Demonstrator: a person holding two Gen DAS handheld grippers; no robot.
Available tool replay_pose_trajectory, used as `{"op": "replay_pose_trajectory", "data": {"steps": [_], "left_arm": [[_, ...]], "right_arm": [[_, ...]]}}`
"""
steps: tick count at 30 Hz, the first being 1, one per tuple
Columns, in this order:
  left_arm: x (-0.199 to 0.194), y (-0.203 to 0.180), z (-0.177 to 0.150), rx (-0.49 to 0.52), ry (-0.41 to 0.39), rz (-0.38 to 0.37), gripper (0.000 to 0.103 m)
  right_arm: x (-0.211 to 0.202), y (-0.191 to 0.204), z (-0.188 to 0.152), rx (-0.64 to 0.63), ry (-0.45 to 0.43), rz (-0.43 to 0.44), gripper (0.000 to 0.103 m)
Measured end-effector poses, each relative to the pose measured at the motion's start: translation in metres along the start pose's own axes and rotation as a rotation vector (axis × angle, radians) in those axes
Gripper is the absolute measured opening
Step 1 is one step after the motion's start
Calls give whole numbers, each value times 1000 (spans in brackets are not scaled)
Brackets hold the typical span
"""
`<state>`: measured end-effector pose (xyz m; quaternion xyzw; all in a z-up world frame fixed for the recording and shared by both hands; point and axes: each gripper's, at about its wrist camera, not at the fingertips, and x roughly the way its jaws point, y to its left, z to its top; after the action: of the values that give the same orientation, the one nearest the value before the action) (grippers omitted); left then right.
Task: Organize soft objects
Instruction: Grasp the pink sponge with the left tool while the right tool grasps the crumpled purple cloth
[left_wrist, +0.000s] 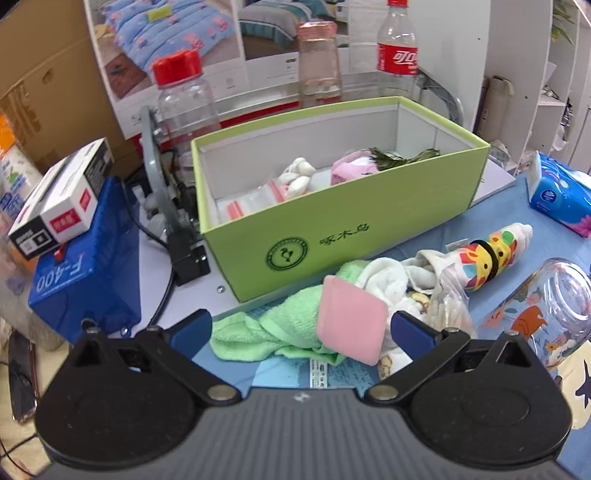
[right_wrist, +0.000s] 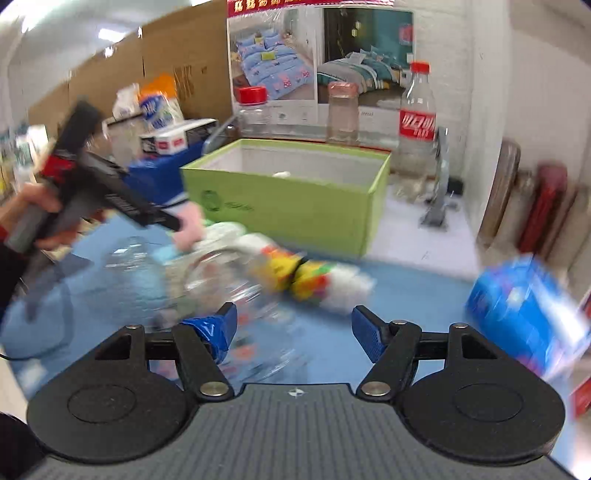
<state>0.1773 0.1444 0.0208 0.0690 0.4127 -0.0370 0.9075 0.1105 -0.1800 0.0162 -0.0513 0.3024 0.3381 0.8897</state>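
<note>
The left tool (left_wrist: 299, 326) hangs low over the blue tabletop (left_wrist: 280, 369) with its two blue fingers (left_wrist: 190, 328) spread wide, grasping nothing; between them lies a pile of soft things just in front of the green box (left_wrist: 343, 218). The pile: a green towel (left_wrist: 258, 332) crumpled at the near side, a pink pad (left_wrist: 351, 325) lying on top of it and leaning toward the right finger, a white cloth (left_wrist: 384, 277) bunched behind, and a rolled multicoloured cloth (left_wrist: 487, 258) bound with a dark band, further right. The pink pad sits nearer the right finger than the left; contact with either cannot be judged. Inside the box are a white braided item (left_wrist: 297, 177), a pink cloth (left_wrist: 351, 166) with a green sprig (left_wrist: 399, 157) on it, and small zip bags (left_wrist: 255, 199) on the floor of the box. A clear glass (left_wrist: 554, 299) lies on its side at the right, a blue tissue pack (left_wrist: 561, 195) beyond it. The right tool (right_wrist: 295, 330) is released too, fingers apart and empty above the tabletop (this view is heavily motion-blurred), pointing toward the rolled cloth and the box. The same view shows the person's left hand (right_wrist: 33, 210) gripping the handle of the left tool near the pile. Three bottles (left_wrist: 397, 48) stand behind the box.
</note>
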Motion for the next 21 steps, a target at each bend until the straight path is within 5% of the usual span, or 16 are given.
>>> {"op": "replay_pose_trajectory", "data": {"steps": [6, 15, 21], "left_arm": [[5, -6, 7, 7, 1, -38, 102], [-1, 0, -4, 0, 7, -136, 102], [14, -3, 2, 17, 33, -178, 102]], "right_arm": [[24, 59, -44, 294, 7, -23, 55], [73, 97, -42, 329, 29, -98, 55], [78, 104, -49, 359, -48, -117, 57]]}}
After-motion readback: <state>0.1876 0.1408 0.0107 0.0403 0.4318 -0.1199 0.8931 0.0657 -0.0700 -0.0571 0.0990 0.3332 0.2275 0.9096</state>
